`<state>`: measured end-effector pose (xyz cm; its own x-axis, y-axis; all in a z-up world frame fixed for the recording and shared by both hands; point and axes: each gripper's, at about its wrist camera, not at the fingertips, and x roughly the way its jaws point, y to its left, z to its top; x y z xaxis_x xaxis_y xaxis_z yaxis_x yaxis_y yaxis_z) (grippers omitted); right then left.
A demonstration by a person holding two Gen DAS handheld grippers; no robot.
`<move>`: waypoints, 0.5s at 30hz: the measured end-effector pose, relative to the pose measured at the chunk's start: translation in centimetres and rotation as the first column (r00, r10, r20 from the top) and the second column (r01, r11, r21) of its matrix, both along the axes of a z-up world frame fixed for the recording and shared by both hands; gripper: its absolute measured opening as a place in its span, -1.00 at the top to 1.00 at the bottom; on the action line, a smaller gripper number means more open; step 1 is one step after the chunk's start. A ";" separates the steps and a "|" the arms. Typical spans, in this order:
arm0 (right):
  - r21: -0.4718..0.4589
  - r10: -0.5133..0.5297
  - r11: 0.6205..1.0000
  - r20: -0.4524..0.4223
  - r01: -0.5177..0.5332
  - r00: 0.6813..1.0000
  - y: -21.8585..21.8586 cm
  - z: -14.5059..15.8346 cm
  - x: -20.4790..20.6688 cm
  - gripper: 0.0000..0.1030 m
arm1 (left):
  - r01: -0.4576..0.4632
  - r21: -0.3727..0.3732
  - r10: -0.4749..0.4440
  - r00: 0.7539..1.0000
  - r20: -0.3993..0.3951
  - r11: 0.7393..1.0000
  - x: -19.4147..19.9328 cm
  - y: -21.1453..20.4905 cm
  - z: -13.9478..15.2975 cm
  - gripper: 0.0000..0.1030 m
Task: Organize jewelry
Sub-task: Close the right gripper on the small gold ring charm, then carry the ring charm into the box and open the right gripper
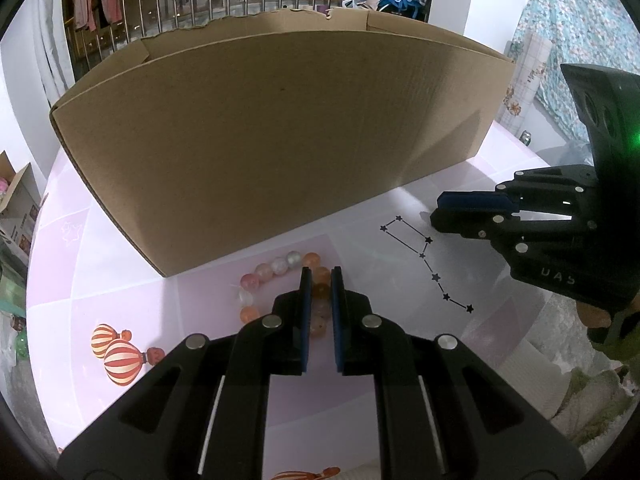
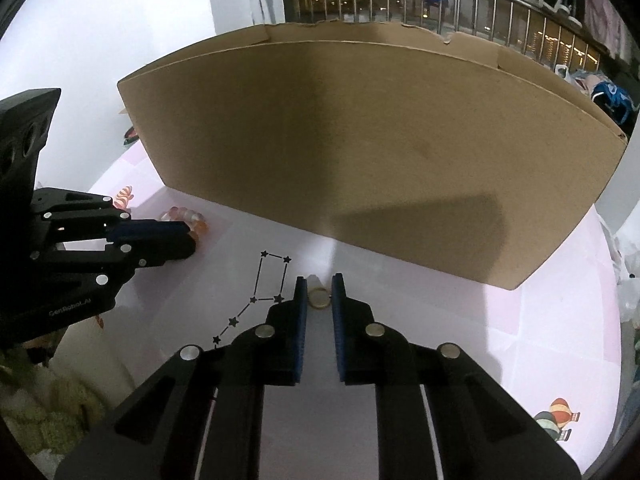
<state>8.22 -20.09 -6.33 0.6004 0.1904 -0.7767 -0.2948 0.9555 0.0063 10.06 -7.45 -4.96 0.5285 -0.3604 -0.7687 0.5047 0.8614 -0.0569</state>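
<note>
Pick-up stage on both sides, by the look of it. Lower centre of the left wrist view: left gripper (image 1: 320, 276) down on the beaded bracelet (image 1: 280, 288), blue pads pinching one side of the bead loop, pink and orange beads showing in the narrow gap. Rest of the loop curling off to the left on the pale pink table cover (image 1: 120, 280), just below the near wall of the cardboard box (image 1: 280, 140).

Over to the right wrist view: right gripper (image 2: 319, 284) low at centre frame, fingertips either side of a small gold ring (image 2: 319, 298) lying flat on the cover. Jaws narrowed close around it, yet hard to say whether the pads actually press the ring.

Next, judging from the layout: firm up on the ring, then lift both pieces up and over the tall box wall, probably for dropping inside. Thin ring, so an easy slip out of the pads.

Differences between views: ring seen only from the right wrist; from the left wrist, right gripper (image 1: 460, 210) just a dark shape at right edge, ring hidden. Bead colours and the pinch clear only from the left wrist; from the right, left gripper (image 2: 176, 236) at mid-left covering most of the beads. Box interior hidden in both.
</note>
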 end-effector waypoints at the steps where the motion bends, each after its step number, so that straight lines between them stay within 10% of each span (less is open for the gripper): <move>1: 0.003 -0.001 1.000 -0.001 0.001 1.000 -0.1 0.0 0.0 0.76 | 0.000 0.000 0.000 1.000 0.000 1.000 0.0 0.0 0.0 0.84; 15: 0.036 -0.008 0.999 0.027 0.007 1.000 -0.3 1.5 -0.7 0.76 | 0.006 -0.013 -0.005 0.999 0.041 1.000 -0.7 0.2 1.0 0.84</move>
<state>7.55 -20.44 -4.85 0.6223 0.2132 -0.7532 -0.2883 0.9570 0.0327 9.34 -7.20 -4.00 0.5577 -0.3735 -0.7412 0.5117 0.8579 -0.0473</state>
